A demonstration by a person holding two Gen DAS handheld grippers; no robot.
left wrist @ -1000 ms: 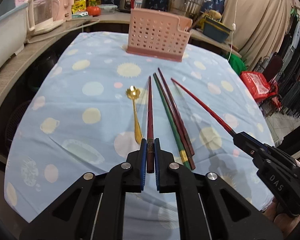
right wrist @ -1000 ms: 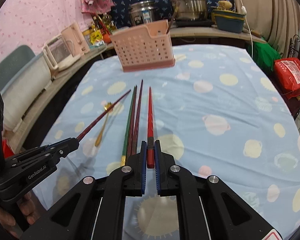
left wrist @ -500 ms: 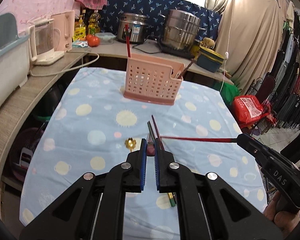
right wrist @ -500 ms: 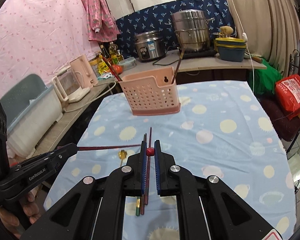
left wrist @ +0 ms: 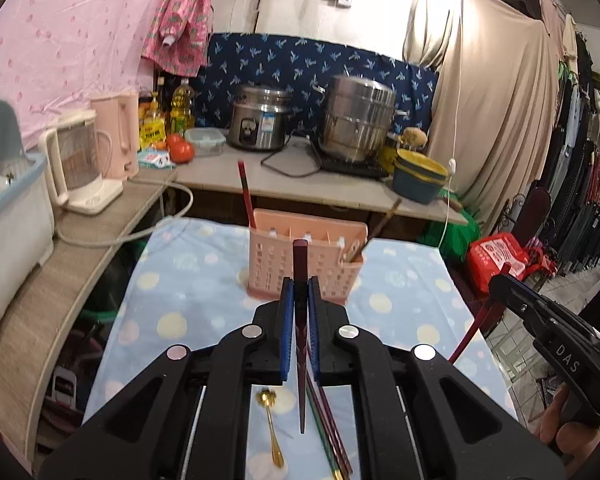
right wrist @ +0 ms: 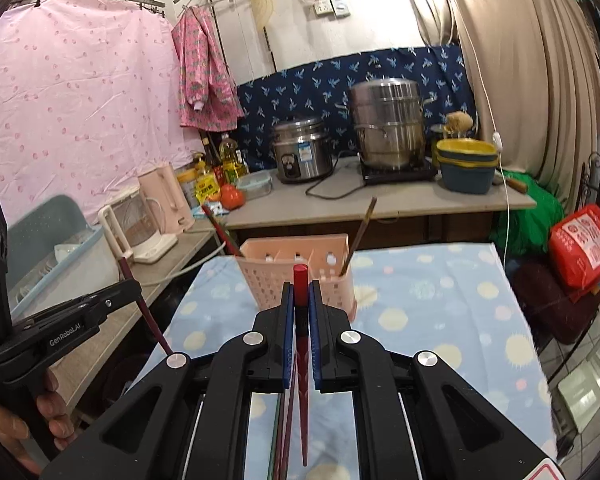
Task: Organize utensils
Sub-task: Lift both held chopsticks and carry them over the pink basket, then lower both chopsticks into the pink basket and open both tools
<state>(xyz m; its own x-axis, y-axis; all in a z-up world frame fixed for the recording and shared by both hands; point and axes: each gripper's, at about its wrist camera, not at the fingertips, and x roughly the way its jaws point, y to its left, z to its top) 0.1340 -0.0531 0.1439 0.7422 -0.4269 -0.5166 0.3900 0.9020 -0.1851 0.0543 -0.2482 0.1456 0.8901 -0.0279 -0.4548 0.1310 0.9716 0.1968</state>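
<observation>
My left gripper (left wrist: 299,292) is shut on a dark red chopstick (left wrist: 300,264), held upright with its tip hanging down over the table. My right gripper (right wrist: 300,296) is shut on a bright red chopstick (right wrist: 301,280), also upright. Both are lifted in front of the pink perforated utensil basket (left wrist: 272,268), which also shows in the right wrist view (right wrist: 268,276) and holds a red chopstick (left wrist: 246,194) and a brown one (right wrist: 360,236). A gold spoon (left wrist: 271,428) and several chopsticks (left wrist: 328,428) lie on the blue dotted tablecloth (left wrist: 180,308) below.
A counter behind the table carries a rice cooker (left wrist: 260,122), a steel steamer pot (left wrist: 360,118), stacked bowls (left wrist: 418,178), a kettle (left wrist: 80,168) and a tomato (left wrist: 180,150). A red bag (left wrist: 496,260) lies on the right. A dish rack (left wrist: 4,208) stands on the left.
Both grippers have lifted their chopsticks off the table and tilted them from lying flat to upright, rising well above the cloth toward the basket.
</observation>
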